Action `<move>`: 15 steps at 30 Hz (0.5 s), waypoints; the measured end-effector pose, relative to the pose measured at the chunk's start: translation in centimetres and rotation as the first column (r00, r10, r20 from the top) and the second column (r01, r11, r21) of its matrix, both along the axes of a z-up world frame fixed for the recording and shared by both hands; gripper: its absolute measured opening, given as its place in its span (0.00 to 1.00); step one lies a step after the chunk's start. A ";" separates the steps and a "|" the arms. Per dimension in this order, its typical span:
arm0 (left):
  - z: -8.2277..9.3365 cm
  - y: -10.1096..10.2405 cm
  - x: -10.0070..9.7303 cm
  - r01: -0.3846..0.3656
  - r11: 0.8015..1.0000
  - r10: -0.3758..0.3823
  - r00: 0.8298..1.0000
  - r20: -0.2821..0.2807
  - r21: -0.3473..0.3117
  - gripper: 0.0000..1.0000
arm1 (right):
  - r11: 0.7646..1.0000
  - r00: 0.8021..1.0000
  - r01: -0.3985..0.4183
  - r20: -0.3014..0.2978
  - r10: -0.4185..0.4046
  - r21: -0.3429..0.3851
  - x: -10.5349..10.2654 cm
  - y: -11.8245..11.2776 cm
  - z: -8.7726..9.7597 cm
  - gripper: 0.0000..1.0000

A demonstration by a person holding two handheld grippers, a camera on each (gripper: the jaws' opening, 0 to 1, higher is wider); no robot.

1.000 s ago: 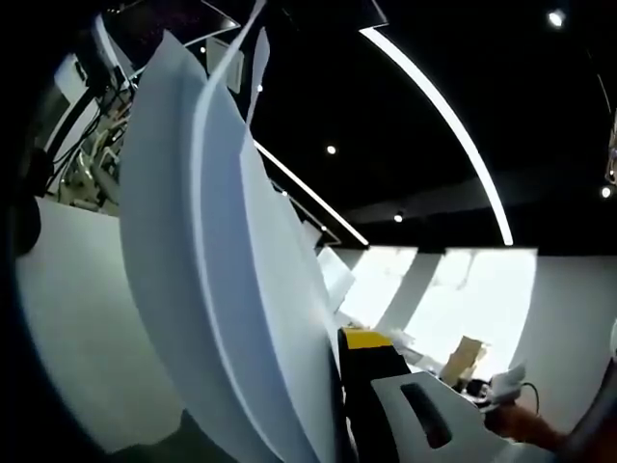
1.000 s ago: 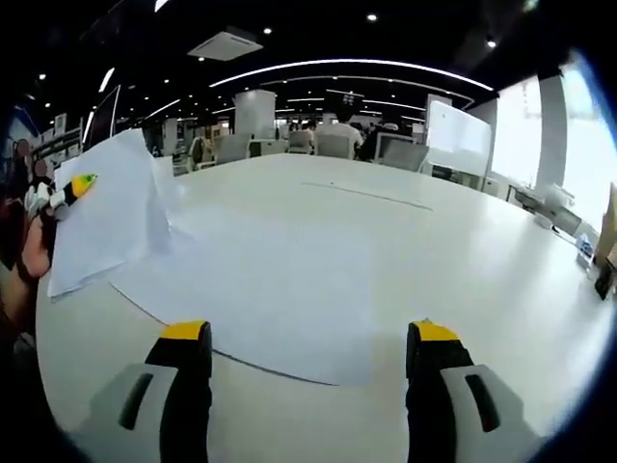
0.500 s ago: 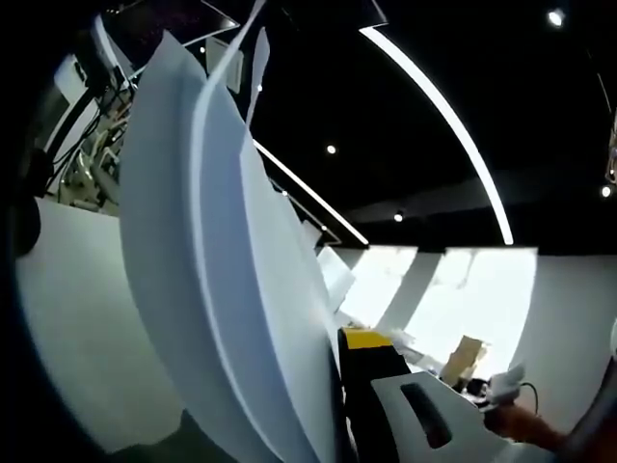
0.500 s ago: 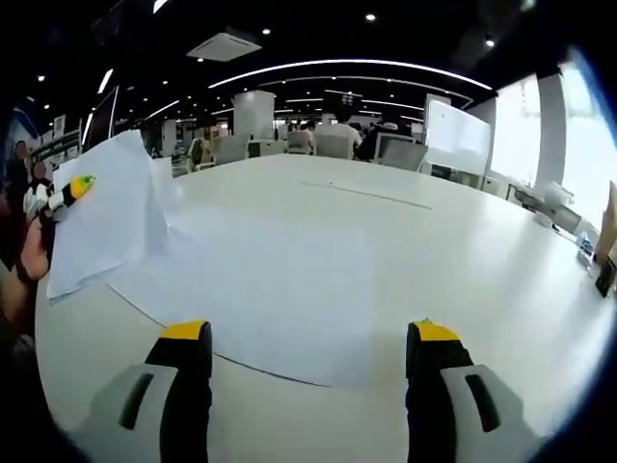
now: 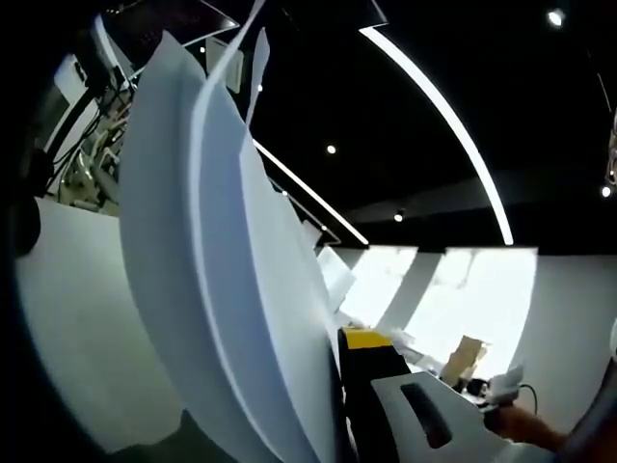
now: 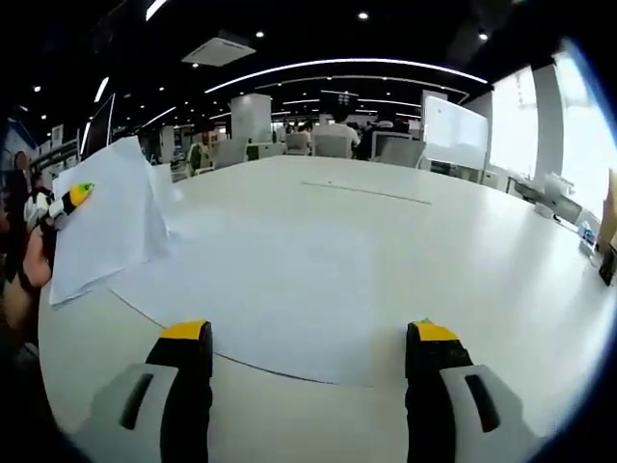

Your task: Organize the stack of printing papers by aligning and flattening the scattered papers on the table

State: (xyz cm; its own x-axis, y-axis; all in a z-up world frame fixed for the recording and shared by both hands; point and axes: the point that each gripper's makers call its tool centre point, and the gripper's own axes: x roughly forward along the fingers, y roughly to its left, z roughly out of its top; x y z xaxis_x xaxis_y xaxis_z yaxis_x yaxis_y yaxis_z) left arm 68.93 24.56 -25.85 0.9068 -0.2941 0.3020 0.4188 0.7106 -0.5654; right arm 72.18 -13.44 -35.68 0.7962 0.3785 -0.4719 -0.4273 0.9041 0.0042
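My left gripper is shut on a sheaf of white printing papers, held up on edge in the air. Its yellow-tipped right finger presses the sheaf; the left one is hidden behind the sheets. In the right gripper view the same left gripper holds those papers lifted at the far left, above the table. More white sheets lie flat on the white table. My right gripper hovers open over their near edge, with nothing between its fingers.
A hand grips the left tool at the left edge. Another hand shows low right in the left gripper view. Chairs, desks and people stand far beyond the table. Small items sit at the table's right edge.
The right gripper view has shifted a little with the hand. The held sheaf, the flat sheets and both grippers' jaws stand as before.
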 end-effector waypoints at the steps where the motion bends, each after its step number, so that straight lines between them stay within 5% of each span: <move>1: 0.0 0.0 0.0 0.000 1.000 0.000 1.000 0.000 0.000 0.10 | 1.000 1.000 0.001 0.001 -0.001 0.000 0.0 0.0 0.0 0.78; 15: 0.0 0.2 -0.1 -0.002 1.000 0.002 1.000 0.002 -0.005 0.10 | 1.000 1.000 0.009 0.020 -0.009 0.009 0.0 0.2 0.0 0.76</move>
State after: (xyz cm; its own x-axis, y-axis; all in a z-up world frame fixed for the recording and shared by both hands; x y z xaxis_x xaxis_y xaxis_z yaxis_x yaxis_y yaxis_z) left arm 68.83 24.74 -25.82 0.9068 -0.2911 0.3051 0.4186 0.7084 -0.5683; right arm 72.19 -13.29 -35.73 0.8088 0.3755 -0.4526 -0.4195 0.9078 0.0036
